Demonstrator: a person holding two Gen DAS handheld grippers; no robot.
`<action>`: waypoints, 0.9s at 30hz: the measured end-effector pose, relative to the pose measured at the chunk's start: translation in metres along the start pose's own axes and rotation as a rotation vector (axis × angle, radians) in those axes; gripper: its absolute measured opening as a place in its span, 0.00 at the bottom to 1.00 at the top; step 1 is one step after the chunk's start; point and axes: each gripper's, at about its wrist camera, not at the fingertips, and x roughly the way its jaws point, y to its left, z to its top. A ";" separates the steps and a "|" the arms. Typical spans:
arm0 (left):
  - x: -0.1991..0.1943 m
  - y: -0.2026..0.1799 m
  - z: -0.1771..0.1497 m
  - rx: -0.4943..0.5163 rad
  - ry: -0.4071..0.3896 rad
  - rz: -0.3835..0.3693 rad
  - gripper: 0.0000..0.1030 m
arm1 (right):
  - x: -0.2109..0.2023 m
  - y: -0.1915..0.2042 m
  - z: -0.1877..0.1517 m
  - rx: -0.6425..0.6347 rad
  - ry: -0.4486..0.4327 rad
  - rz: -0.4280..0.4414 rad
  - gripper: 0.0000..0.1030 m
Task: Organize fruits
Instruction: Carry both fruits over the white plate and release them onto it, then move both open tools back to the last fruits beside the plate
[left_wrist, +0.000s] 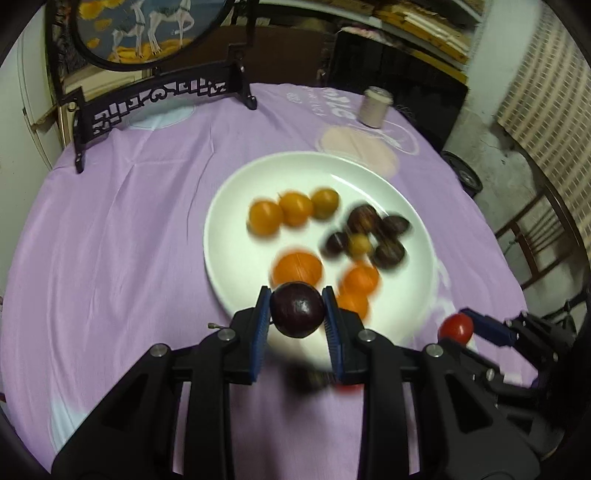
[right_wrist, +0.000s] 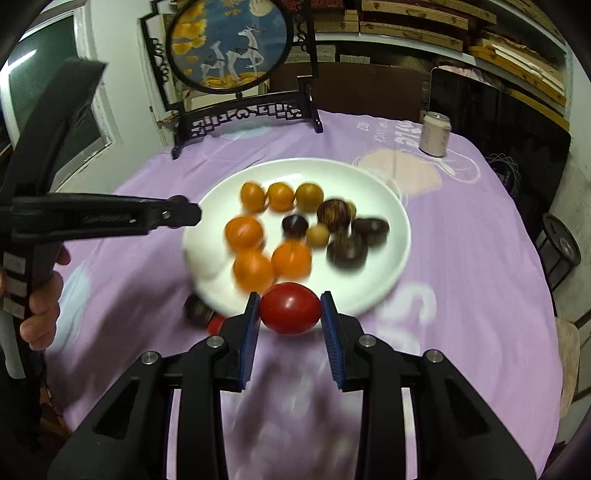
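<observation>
Though blurred below — perhaps motion — left gripper (left_wrist: 296, 309) clamped on glossy dark plum (left_wrist: 297, 309), right gripper (right_wrist: 289, 309) on smooth red tomato (right_wrist: 290, 308).

The left hand-held gripper (left_wrist: 297, 314) clamps a round dark purple plum (left_wrist: 297, 309) between its blue ribbed pads, above the near rim of a round white ceramic plate (left_wrist: 236, 236). The plate sits on the lilac-clothed tabletop (left_wrist: 122, 229) and carries blurred orange fruits (left_wrist: 264, 217) on its left and small dark brown fruits (left_wrist: 364, 218) on its right. Near the tabletop's right edge, the right hand-held gripper (left_wrist: 461, 325) grips a small red tomato (left_wrist: 456, 328). A pale beige can (left_wrist: 376, 107) stands by the far edge.
</observation>
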 end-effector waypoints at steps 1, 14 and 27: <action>0.013 0.003 0.014 -0.007 0.014 0.009 0.27 | 0.010 -0.003 0.008 0.000 0.011 0.000 0.32; 0.081 0.013 0.052 -0.036 0.096 0.033 0.28 | 0.080 -0.024 0.048 0.004 0.059 -0.008 0.34; -0.002 0.003 0.004 -0.023 -0.058 0.048 0.84 | -0.004 -0.003 -0.003 -0.008 -0.029 -0.120 0.92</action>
